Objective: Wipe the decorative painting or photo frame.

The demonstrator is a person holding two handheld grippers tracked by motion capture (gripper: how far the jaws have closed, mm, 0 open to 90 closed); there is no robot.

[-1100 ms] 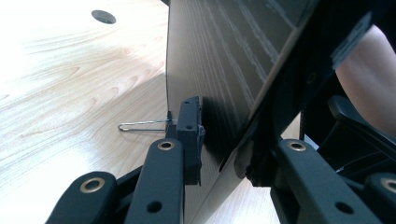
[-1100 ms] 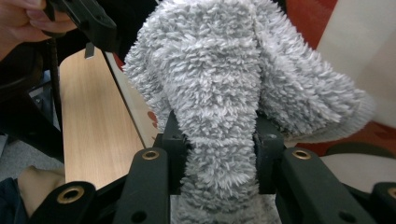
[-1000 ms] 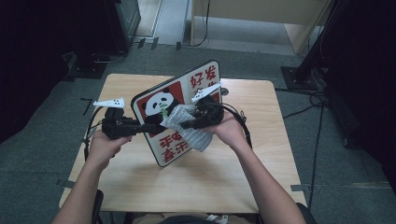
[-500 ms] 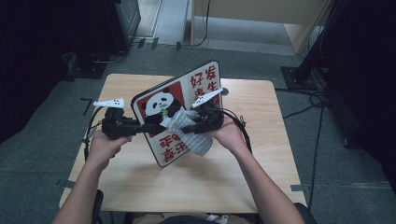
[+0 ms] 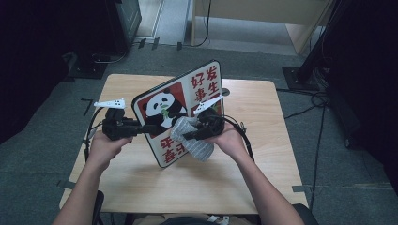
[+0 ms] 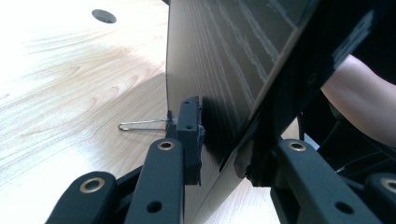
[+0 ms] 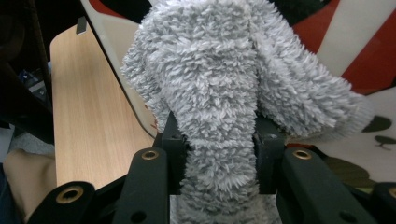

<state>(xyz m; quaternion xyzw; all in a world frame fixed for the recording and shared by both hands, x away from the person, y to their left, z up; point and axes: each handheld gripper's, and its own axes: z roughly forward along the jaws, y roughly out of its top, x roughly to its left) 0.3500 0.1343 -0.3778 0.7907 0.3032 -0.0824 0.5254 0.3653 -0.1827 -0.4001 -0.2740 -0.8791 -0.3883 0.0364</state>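
- The left tool [image 5: 141, 129] grips the left edge of the panda board [image 5: 180, 110]; in the left gripper view, its two jaws are pressed onto opposite faces of the board [image 6: 219, 60], one pad on the wood-grain back and the other on the dark-edged front side.
- The panda board stands tilted on the table [image 5: 141, 187], its lower edge near the table surface, with the printed face turned toward the person. The face shows a panda on a red ground and red characters on white.
- The right tool [image 5: 195, 133] pinches a grey fluffy cloth [image 5: 192, 140]. In the right gripper view, both jaws squeeze a narrow fold of the cloth [image 7: 219, 102], and the loose bulk of it bunches above the pads.
- The cloth lies against the printed face of the board, at the lower right part of the print, just beside the panda picture.
- The left hand [image 5: 105, 147] holds its tool at the left side of the board; the right hand [image 5: 230, 140] holds its tool in front of the board.
- A metal wire clip [image 6: 142, 124] lies on the table behind the board, just beside the left tool's pad.
- A round hole [image 6: 104, 16] shows in the table top, well apart from the board.
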